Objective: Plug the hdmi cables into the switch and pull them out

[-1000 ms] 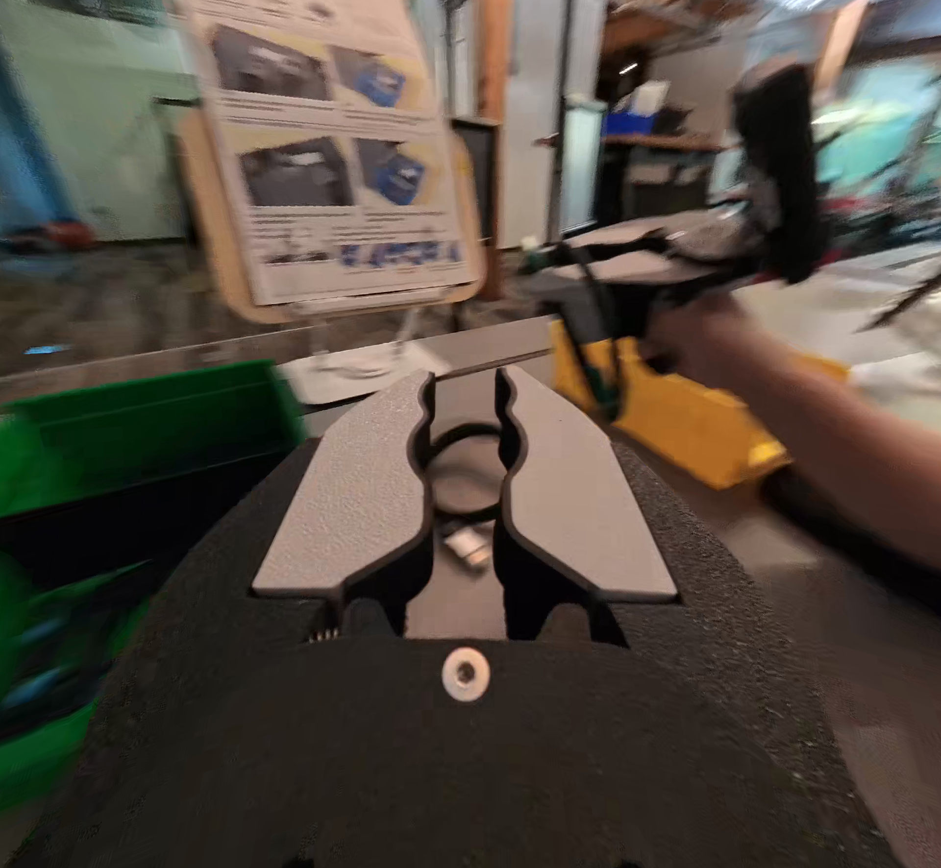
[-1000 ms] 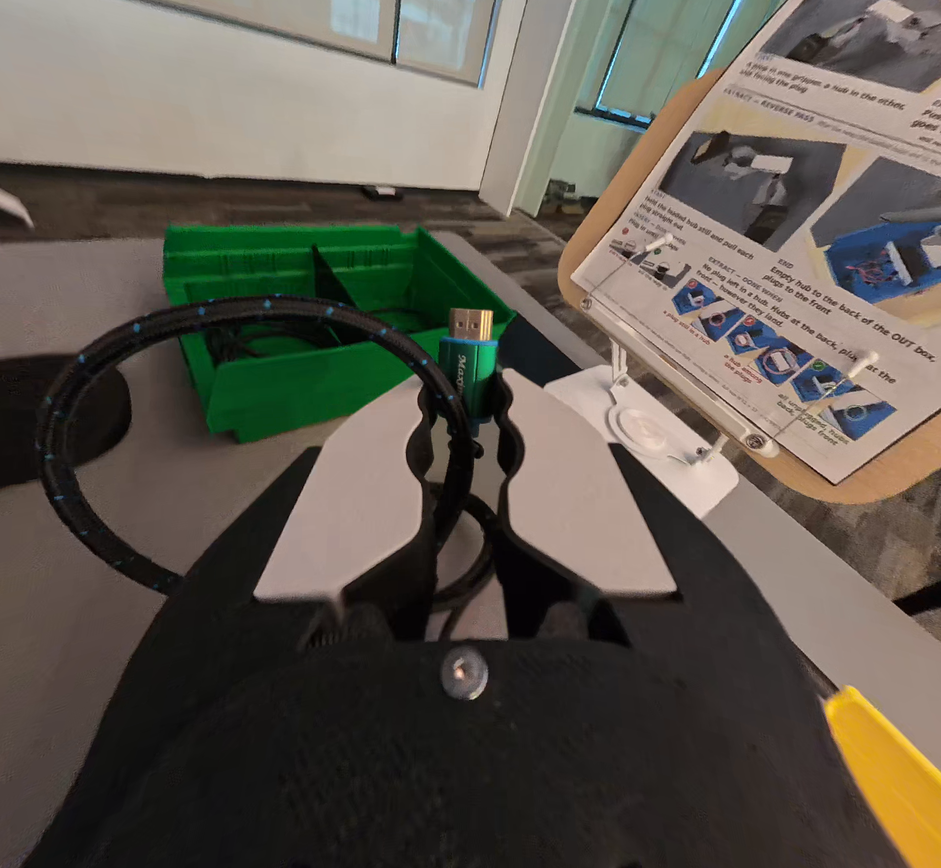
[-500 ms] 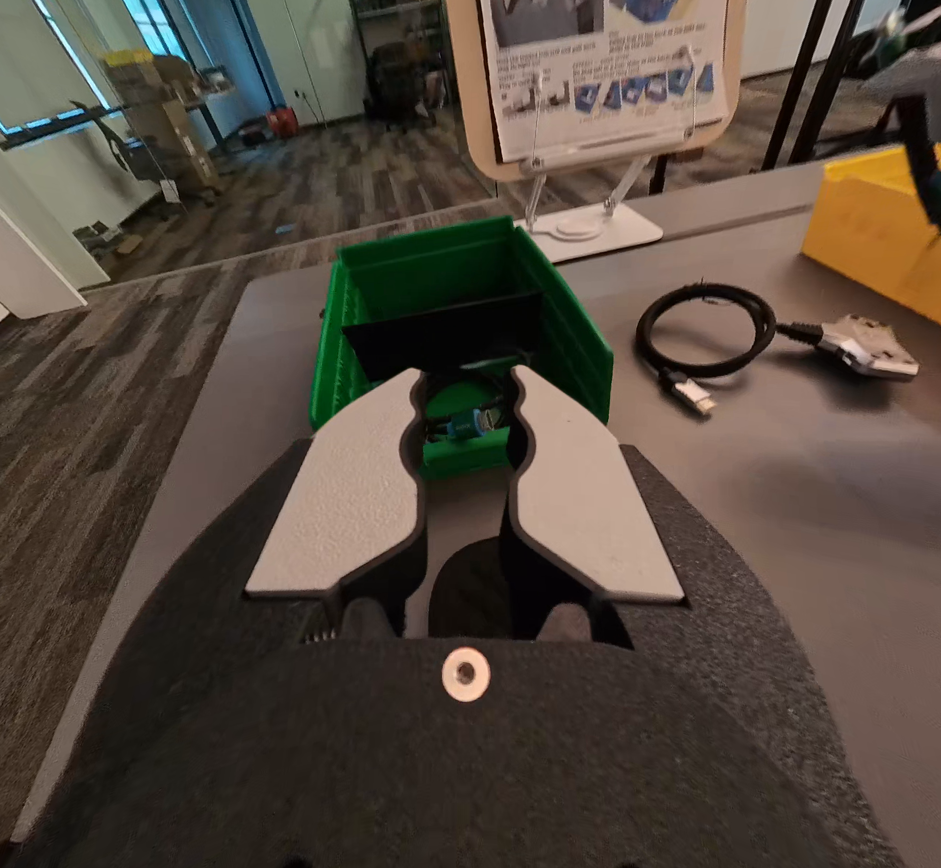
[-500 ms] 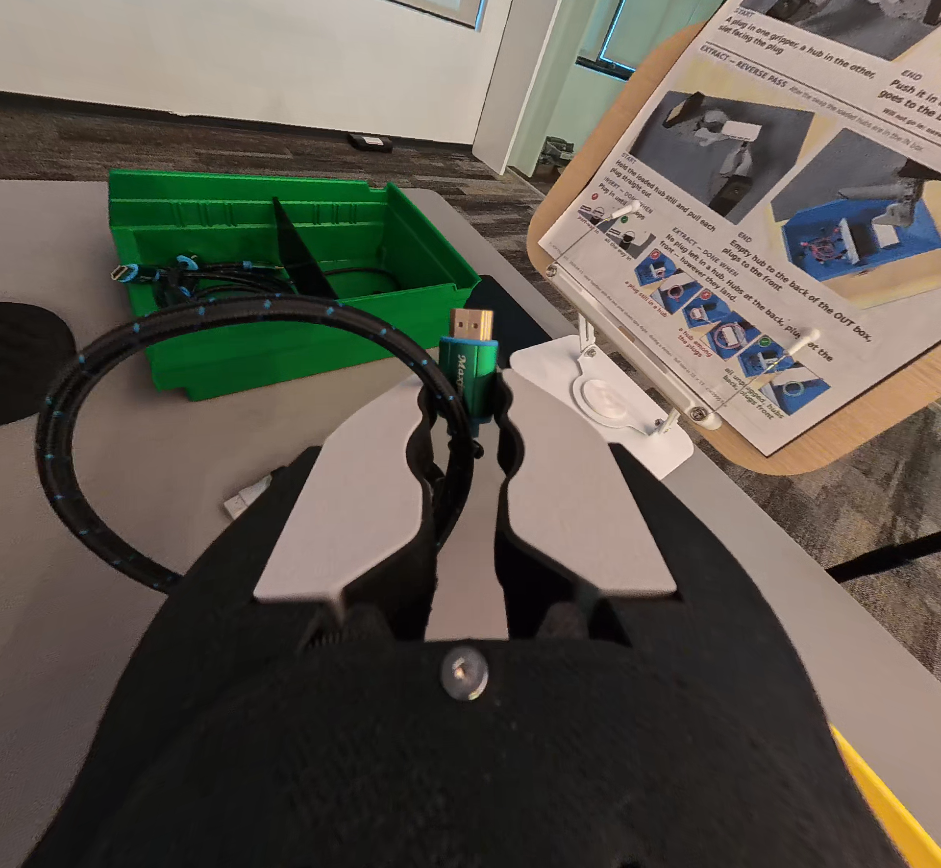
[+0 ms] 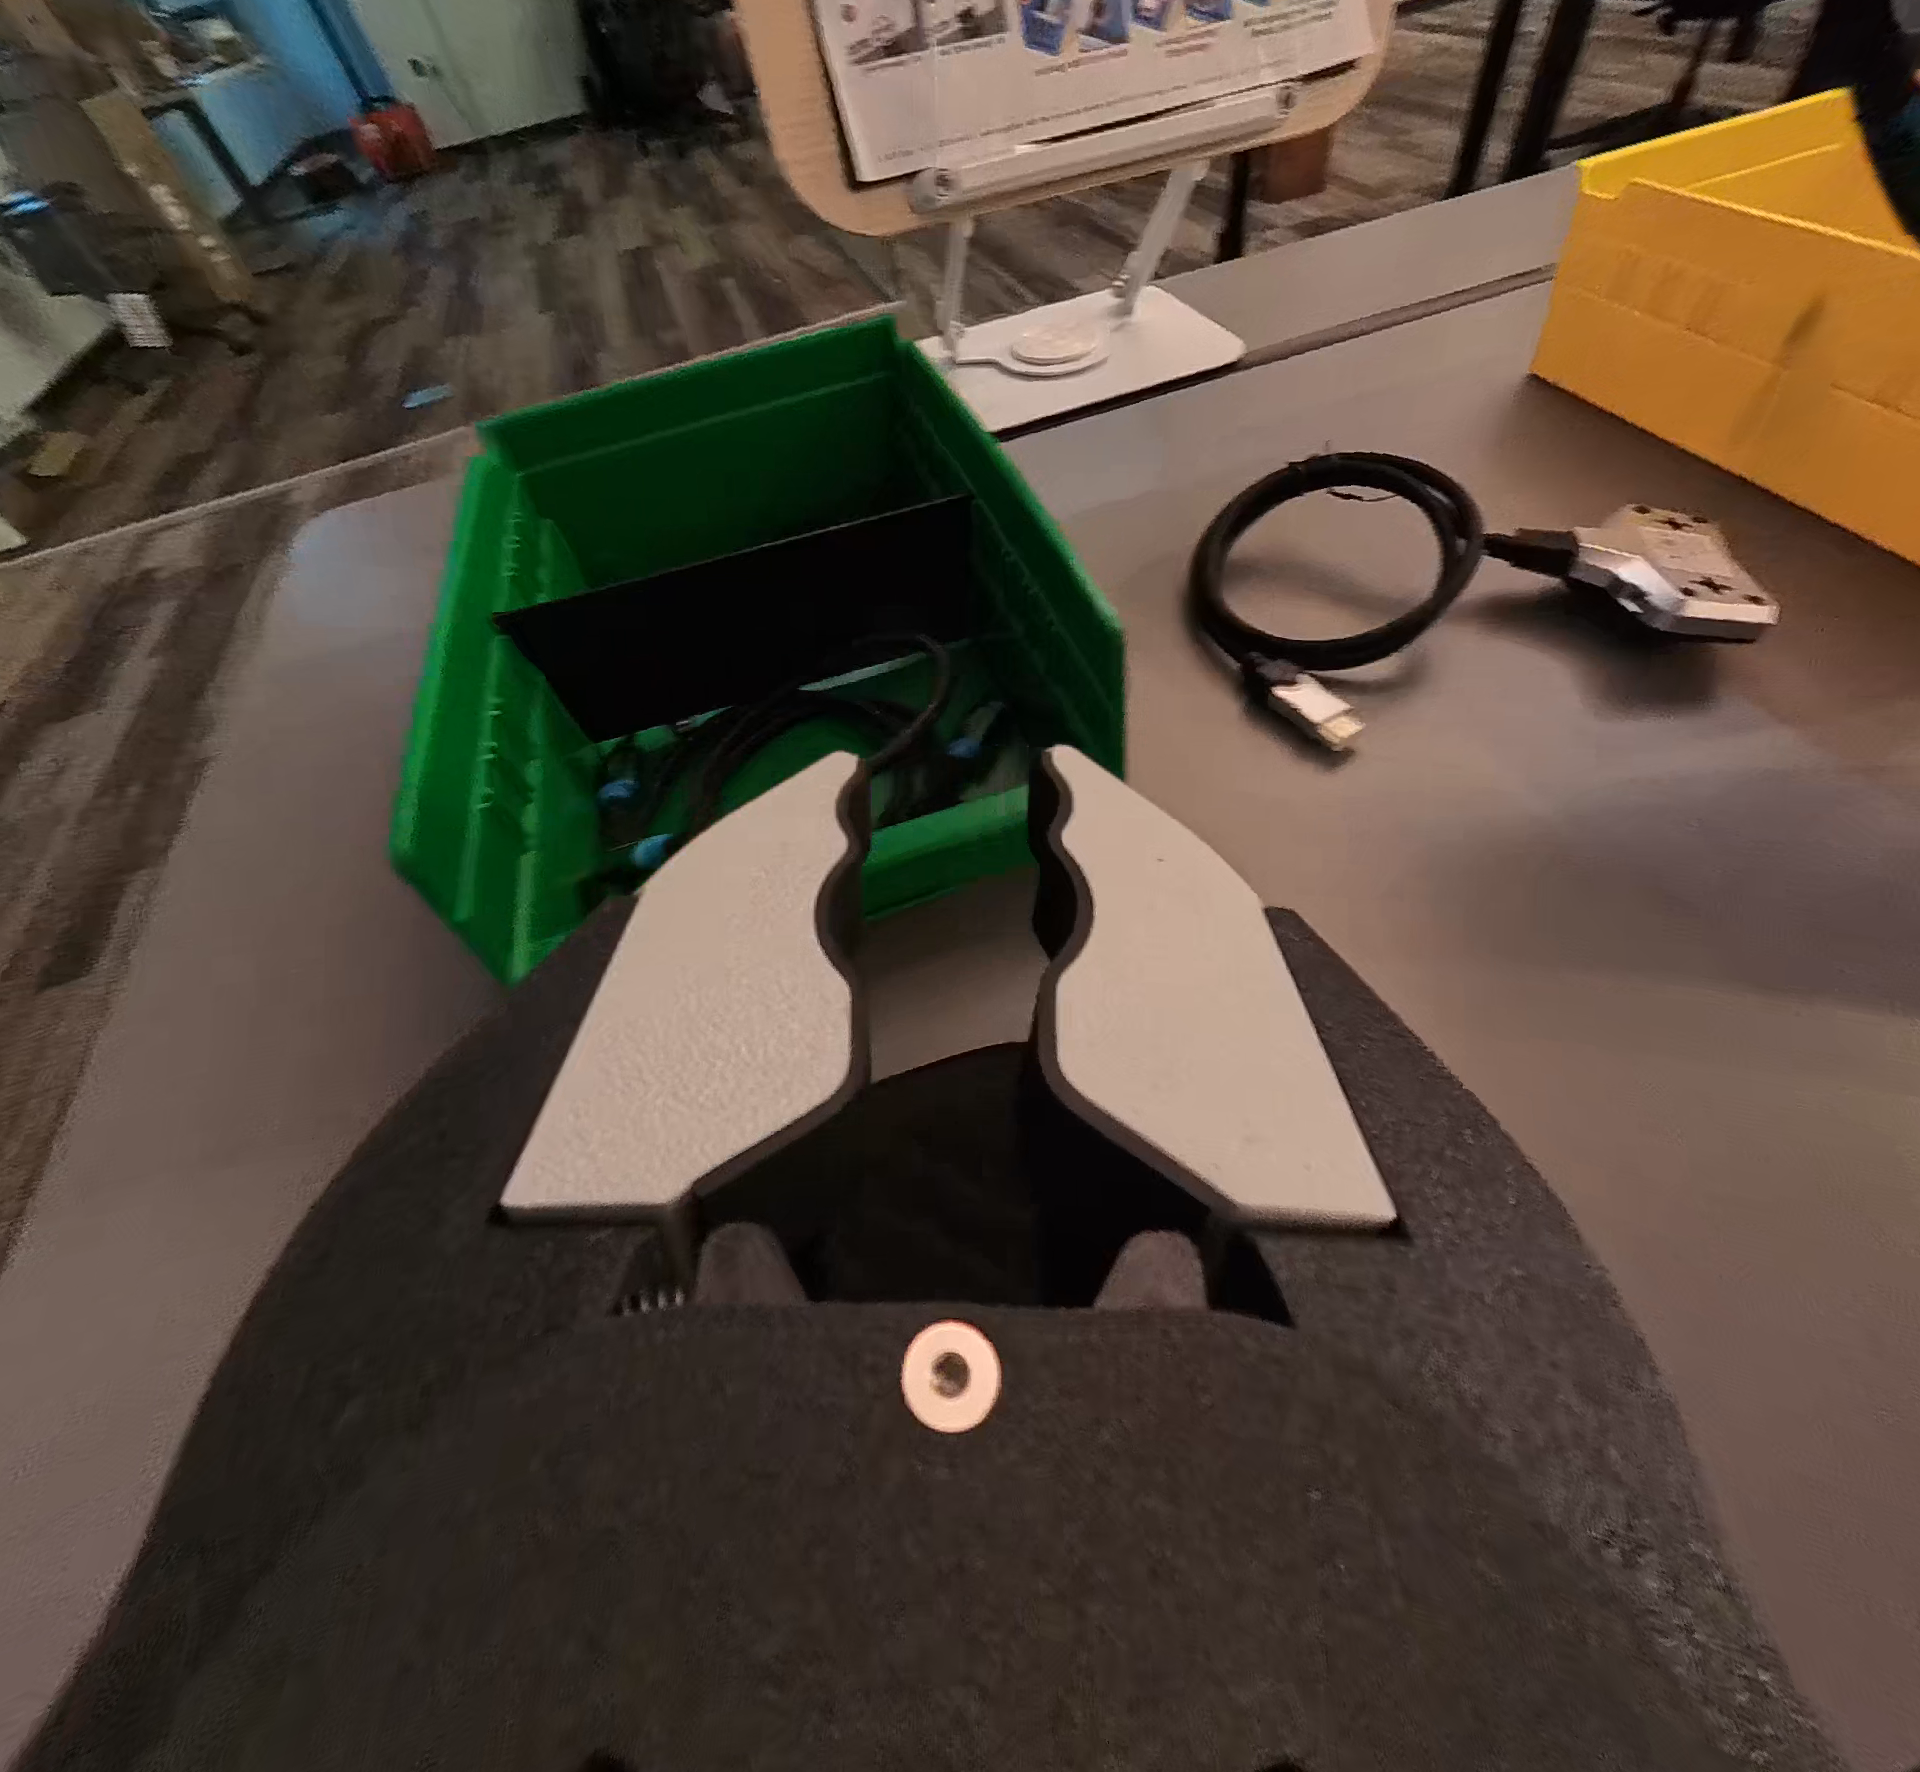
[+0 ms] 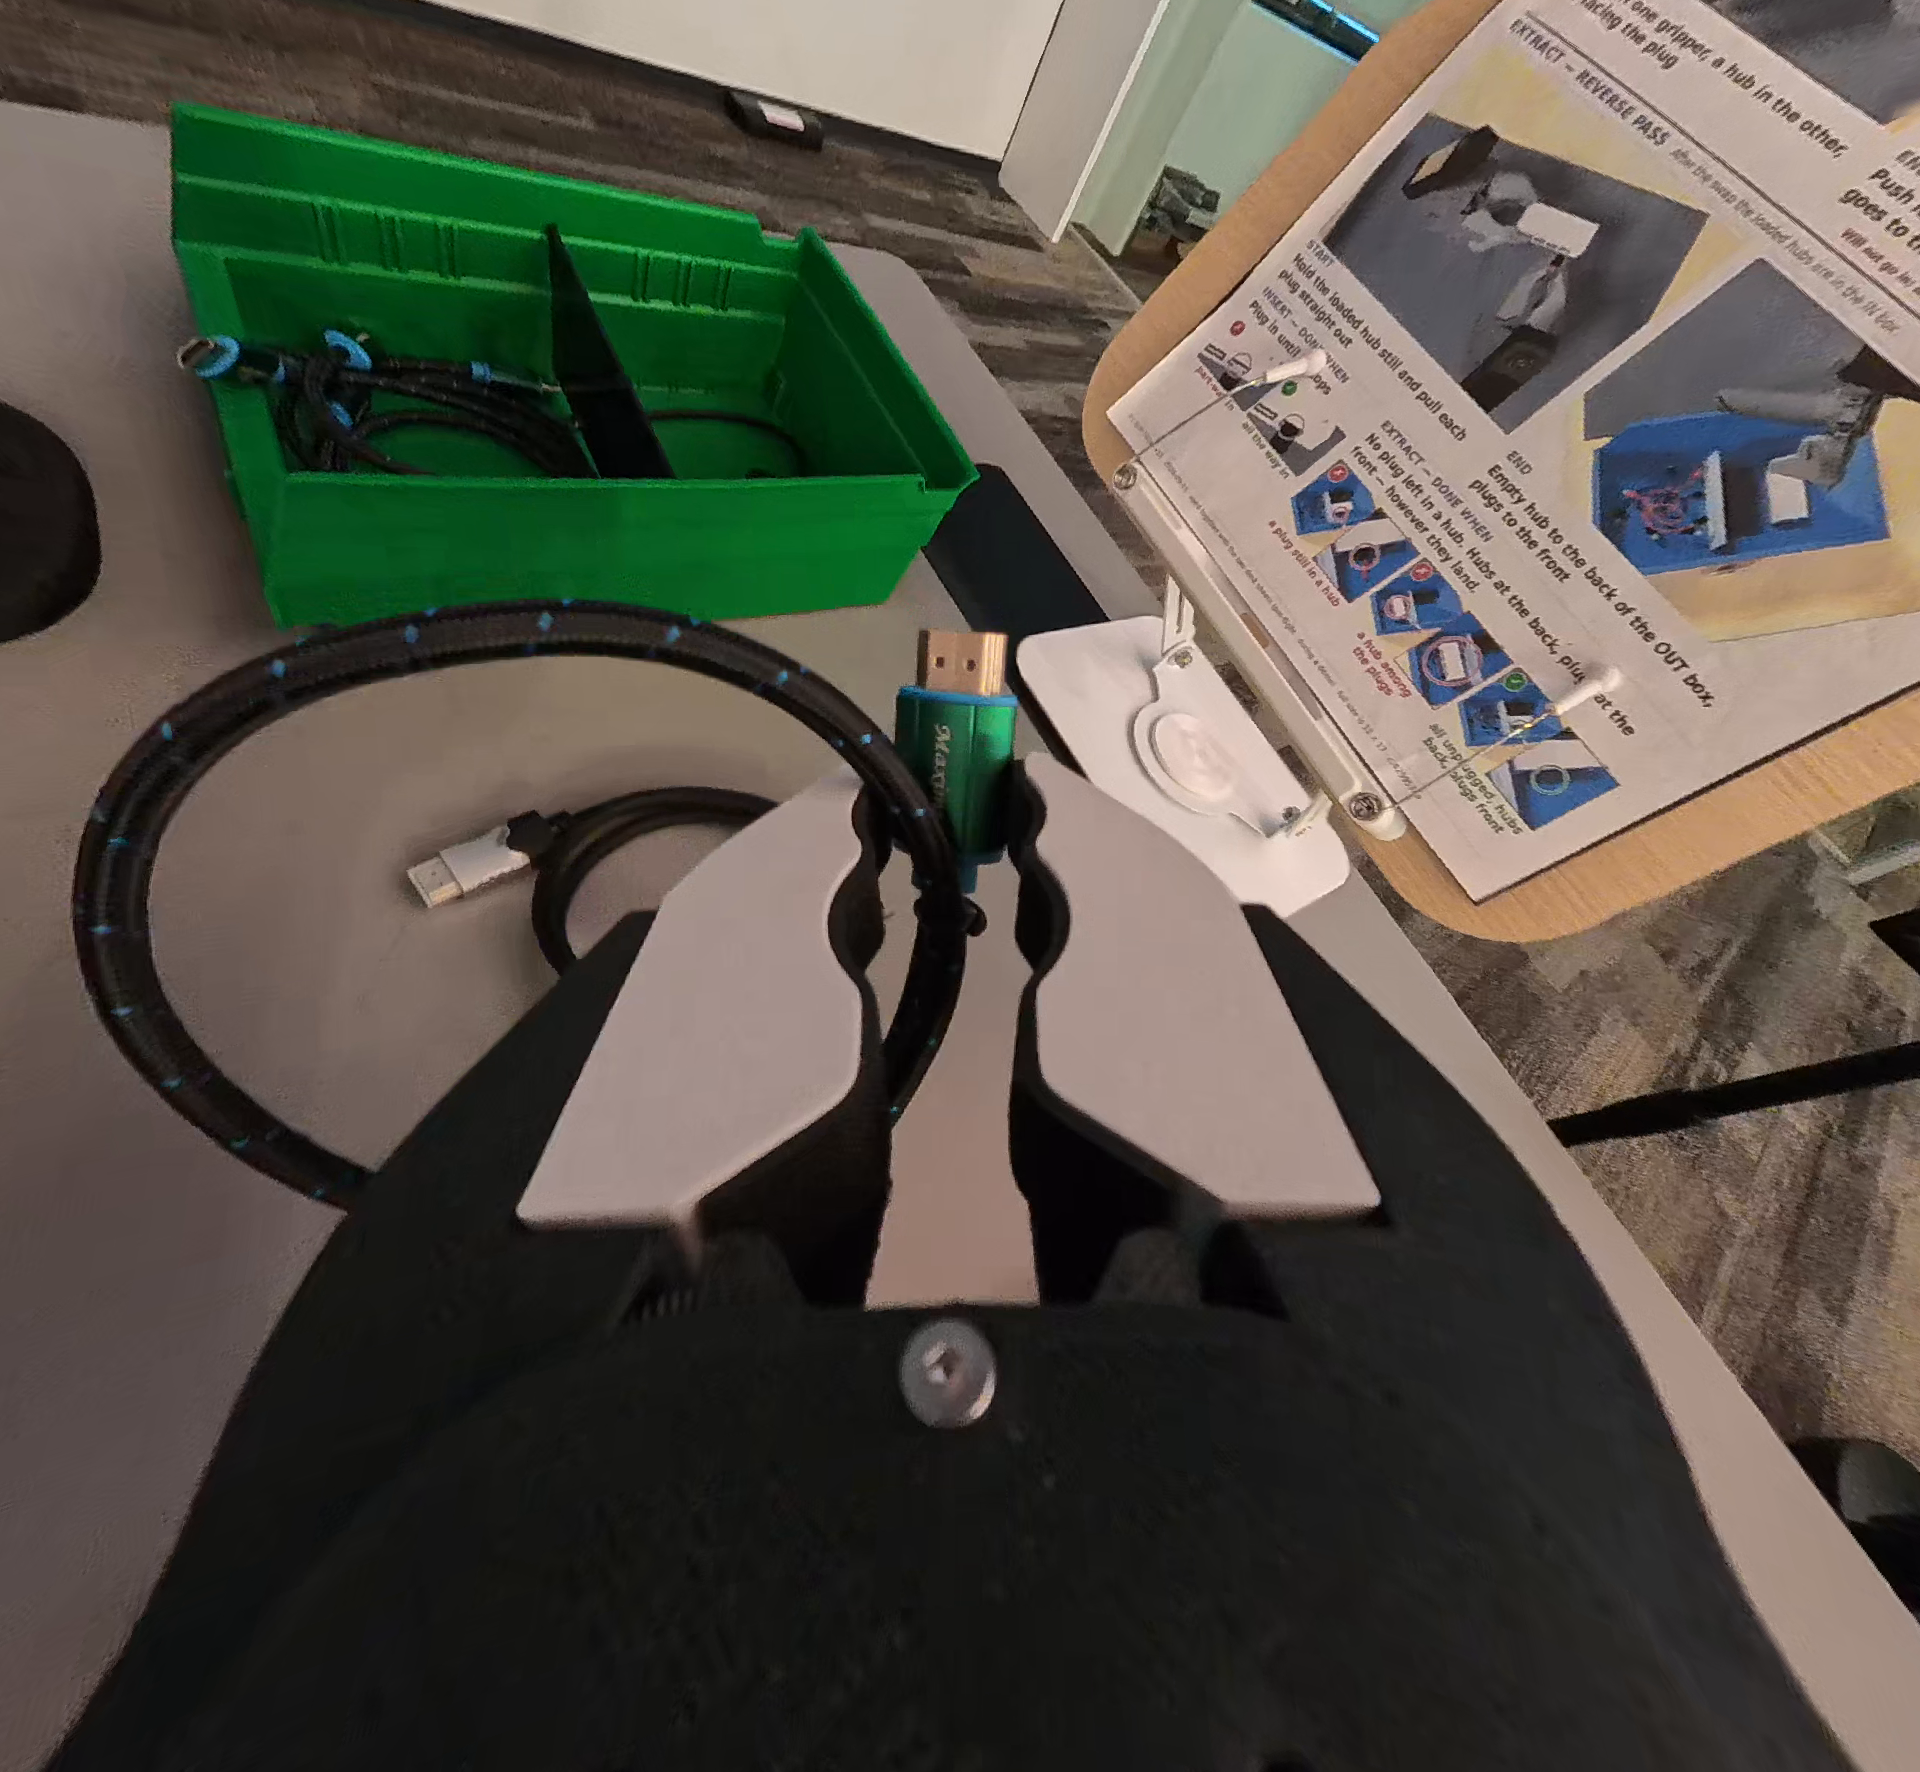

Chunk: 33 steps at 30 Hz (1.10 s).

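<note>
Left hand-held gripper [image 5: 943, 792]: level above the worktop [image 5: 1455, 943], pointed at the near end of the green bin [image 5: 1060, 621]. Jaws a moderate gap apart, nothing between them.

Right hand-held gripper [image 6: 940, 787]: tilted down over the worktop, jaws closed onto the green-shelled HDMI plug [image 6: 956, 746], gold tip up and forward. Its braided black cable [image 6: 156, 787] loops out to the left and back under the gripper.

Green bin: black divider [image 5: 748, 610] splits it. Near compartment holds a tangle of black cables with blue-collared plugs [image 6: 343, 392]; far compartment shows one thin black cable loop.

Switch [image 5: 1662, 569]: silver, flat on the worktop right of the bin, its own black cable coiled beside it, silver plug [image 5: 1309, 709] free. Yellow bin [image 5: 1714, 320] behind it, contents not visible.
</note>
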Motion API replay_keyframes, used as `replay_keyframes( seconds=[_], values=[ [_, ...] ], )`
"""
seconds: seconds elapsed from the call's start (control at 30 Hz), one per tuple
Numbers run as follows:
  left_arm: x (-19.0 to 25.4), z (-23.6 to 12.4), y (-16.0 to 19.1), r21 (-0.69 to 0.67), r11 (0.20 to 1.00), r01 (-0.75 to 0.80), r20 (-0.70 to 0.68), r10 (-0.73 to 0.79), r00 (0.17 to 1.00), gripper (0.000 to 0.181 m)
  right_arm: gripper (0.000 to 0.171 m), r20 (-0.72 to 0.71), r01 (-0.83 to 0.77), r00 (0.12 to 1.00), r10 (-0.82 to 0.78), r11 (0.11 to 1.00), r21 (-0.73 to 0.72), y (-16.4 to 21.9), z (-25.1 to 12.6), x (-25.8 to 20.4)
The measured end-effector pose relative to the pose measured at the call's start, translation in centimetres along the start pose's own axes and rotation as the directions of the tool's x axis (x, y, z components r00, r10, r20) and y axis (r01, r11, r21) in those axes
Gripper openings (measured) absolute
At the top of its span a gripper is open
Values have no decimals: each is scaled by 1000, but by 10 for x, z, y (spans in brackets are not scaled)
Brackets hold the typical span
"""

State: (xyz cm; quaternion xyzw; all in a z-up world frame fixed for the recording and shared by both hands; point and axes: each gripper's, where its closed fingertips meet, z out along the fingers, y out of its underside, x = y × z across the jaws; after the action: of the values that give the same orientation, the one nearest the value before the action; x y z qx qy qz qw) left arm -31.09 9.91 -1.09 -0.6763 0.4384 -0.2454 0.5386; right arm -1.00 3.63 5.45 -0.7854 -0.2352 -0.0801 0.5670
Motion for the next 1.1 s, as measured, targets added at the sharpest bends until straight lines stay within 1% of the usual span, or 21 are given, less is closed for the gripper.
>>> replay_keyframes(
  seconds=[0.07,0.1,0.13,0.2,0.27,0.37,0.43,0.5,0.57,0.67,0.73,0.8,0.87,0.97,1.0,1.03,1.1],
  values=[
    [26,9,-3,19,1000,7,-102,-5,995,28,20,-4,3,1000,-3,1000,-11,1,-7,6],
    [45,15,-5,38,999,24,-185,-16,983,27,20,3,1,1000,-1,1000,-15,2,-11,8],
    [70,21,-8,56,997,51,-289,-33,957,26,21,12,0,1000,0,1000,-16,2,-15,10],
    [121,30,-6,47,997,67,-492,-35,870,26,21,19,-2,1000,2,1000,-15,3,-24,15],
    [158,45,1,30,999,-22,-576,35,817,26,21,23,2,1000,-2,1000,2,1,-35,20],
    [193,75,7,60,969,-240,-590,228,774,30,21,68,20,997,-24,999,50,-6,-54,21],
    [213,93,8,71,924,-375,-620,335,709,34,21,73,44,996,-50,995,84,-9,-69,24],
    [225,112,7,84,850,-521,-640,446,625,40,21,65,48,996,-55,992,115,-12,-83,29],
    [231,133,2,114,747,-654,-637,560,529,44,21,63,34,997,-44,987,154,-16,-95,34],
    [239,162,-7,173,609,-774,-668,650,362,44,21,73,17,997,-32,980,199,-18,-105,38],
    [244,176,-8,190,535,-823,-723,643,252,44,21,76,23,996,-38,981,192,-15,-108,39],
    [245,192,-8,199,466,-862,-757,632,166,41,21,72,52,995,-65,984,169,-9,-108,39],
    [249,201,-3,201,433,-879,-811,577,98,41,21,72,88,992,-100,985,151,-5,-110,38],
    [259,209,9,197,437,-878,-872,487,46,41,21,91,107,988,-122,982,155,-3,-113,35],
    [261,212,13,203,435,-877,-880,475,31,38,21,104,109,986,-127,981,160,-3,-115,34],
    [263,214,18,216,424,-880,-884,468,9,34,21,114,112,985,-131,980,163,-2,-115,32],
    [262,218,28,218,394,-893,-896,444,-23,35,21,128,113,983,-133,982,152,2,-116,32]
  ],
)
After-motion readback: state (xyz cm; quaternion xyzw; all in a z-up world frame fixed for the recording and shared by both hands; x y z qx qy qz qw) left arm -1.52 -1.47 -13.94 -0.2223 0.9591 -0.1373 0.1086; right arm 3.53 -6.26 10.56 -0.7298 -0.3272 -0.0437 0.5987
